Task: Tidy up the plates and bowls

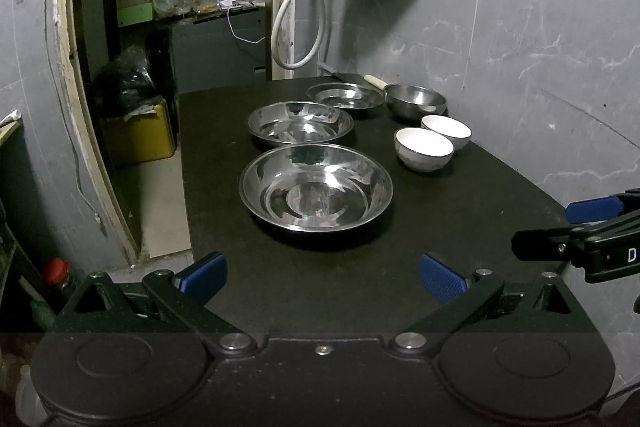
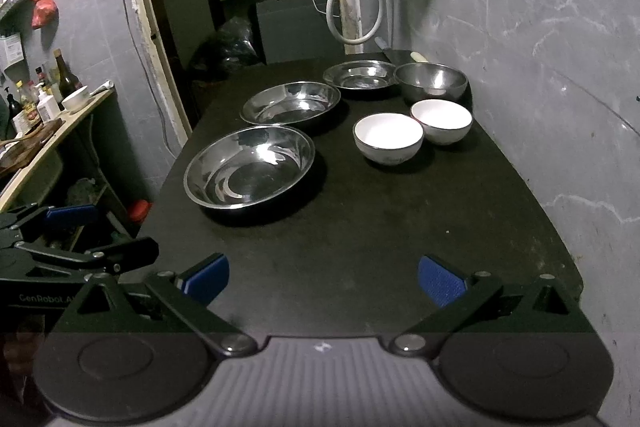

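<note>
Six vessels stand spread over the black rectangular table [image 1: 360, 287], none of them stacked, and by my reading the sorting has not begun. I hold both tools back at the near edge. My left gripper [image 1: 322, 277] hangs with its blue-padded fingers spread wide and nothing between them; my right gripper [image 2: 323, 277] is the same, wide apart and empty.

Down the left side of the table runs a row of three shallow steel plates: the large round steel plate nearest me [image 1: 316, 187], a second round steel plate just behind it [image 1: 300, 123], and a smaller steel plate at the far end [image 1: 344, 95]. Each sits on the table by itself, close to its neighbour, though I cannot tell whether any rims touch.

On the right side, next to the grey marbled wall [image 1: 540, 47], the near white ceramic bowl with a dark rim [image 2: 388, 137] sits just beside the far white ceramic bowl [image 2: 441, 121]. Behind them stands a deep steel bowl [image 2: 431, 79], close to the smallest plate. A pale-handled utensil [image 1: 376, 81] lies at the far edge behind it.

What is left, as I judge it, is everything: nesting the steel plates into one pile and gathering the bowls into another. The nearest plate lies closest to my left gripper, the white bowls to my right.
</note>
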